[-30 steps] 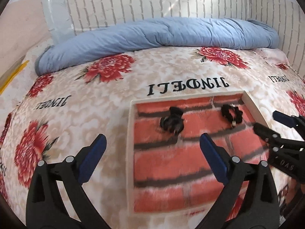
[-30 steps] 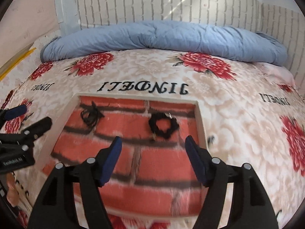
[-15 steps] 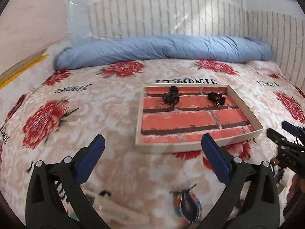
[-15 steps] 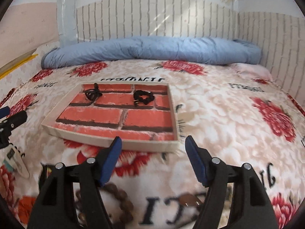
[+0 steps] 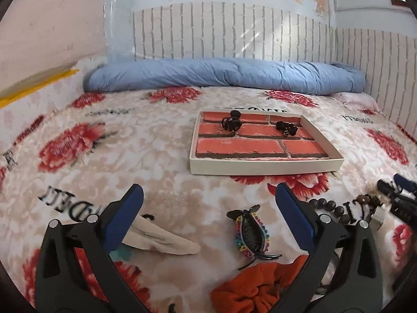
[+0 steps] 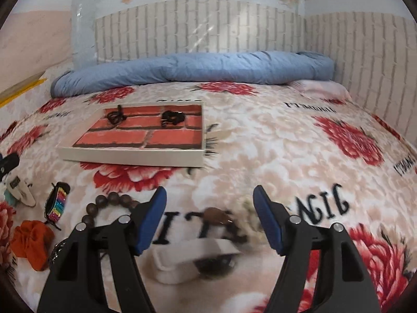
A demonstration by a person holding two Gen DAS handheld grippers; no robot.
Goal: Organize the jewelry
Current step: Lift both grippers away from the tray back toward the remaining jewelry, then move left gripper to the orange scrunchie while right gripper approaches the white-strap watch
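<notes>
A shallow white tray (image 5: 263,168) with a red brick-pattern floor lies on the bed; it also shows in the right wrist view (image 6: 130,156). Two black hair pieces (image 5: 231,123) (image 5: 286,128) lie at its far end. My left gripper (image 5: 208,214) is open and empty, above a beige hair clip (image 5: 159,240) and a rainbow claw clip (image 5: 251,234), with an orange scrunchie (image 5: 258,287) close by. My right gripper (image 6: 209,215) is open and empty over a brown bead bracelet (image 6: 109,204), a brown pendant (image 6: 215,215) and a white piece (image 6: 192,257).
The bed has a cream blanket with red flowers (image 5: 67,146). A rolled blue duvet (image 5: 224,74) lies along the far edge by a white brick wall (image 5: 234,31). In the right wrist view, the rainbow clip (image 6: 57,204) and orange scrunchie (image 6: 32,244) lie left.
Both grippers have pulled back from above the tray toward the near side of the bed. The loose clips, beads and scrunchie have come into view. Both stay open.
</notes>
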